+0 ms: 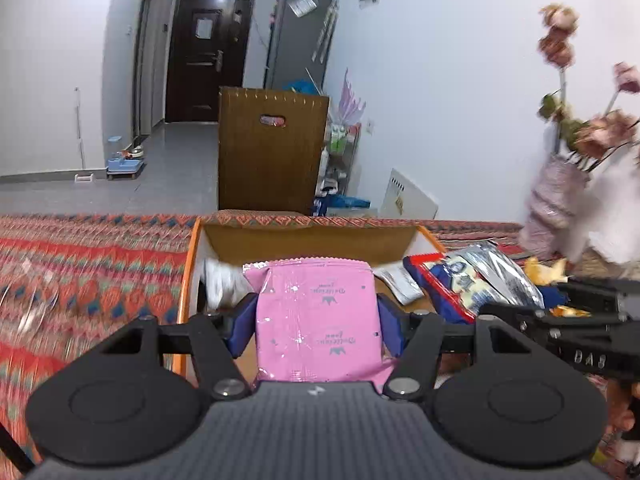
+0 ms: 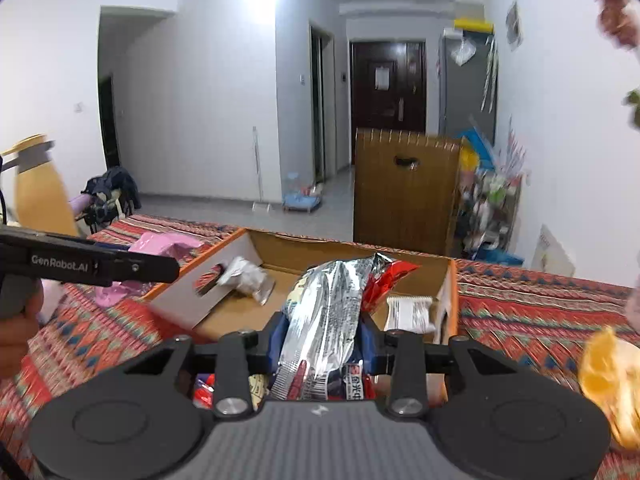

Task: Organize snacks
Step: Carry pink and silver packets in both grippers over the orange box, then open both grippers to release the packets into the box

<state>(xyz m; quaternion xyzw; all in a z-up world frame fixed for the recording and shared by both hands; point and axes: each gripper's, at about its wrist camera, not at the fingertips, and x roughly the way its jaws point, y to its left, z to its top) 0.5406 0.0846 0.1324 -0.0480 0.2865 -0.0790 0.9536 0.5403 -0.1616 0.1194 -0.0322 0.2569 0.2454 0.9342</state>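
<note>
My left gripper [image 1: 316, 312] is shut on a pink snack packet [image 1: 316, 320] and holds it over the near edge of an open cardboard box [image 1: 308, 240]. My right gripper [image 2: 324, 332] is shut on a silver and red snack bag [image 2: 324, 312] and holds it above the same box [image 2: 352, 256]. In the left wrist view the right gripper [image 1: 560, 320] comes in from the right with its silver bag [image 1: 480, 276]. In the right wrist view the left gripper [image 2: 92, 266] shows at the left with the pink packet [image 2: 160, 246]. White packets [image 2: 248, 276] lie inside the box.
The box sits on a table with a red patterned cloth [image 1: 80, 272]. A pink vase with dried flowers [image 1: 556, 196] stands at the table's right. An orange snack [image 2: 608, 380] lies at the right. A brown chair back [image 1: 268, 152] stands beyond the table.
</note>
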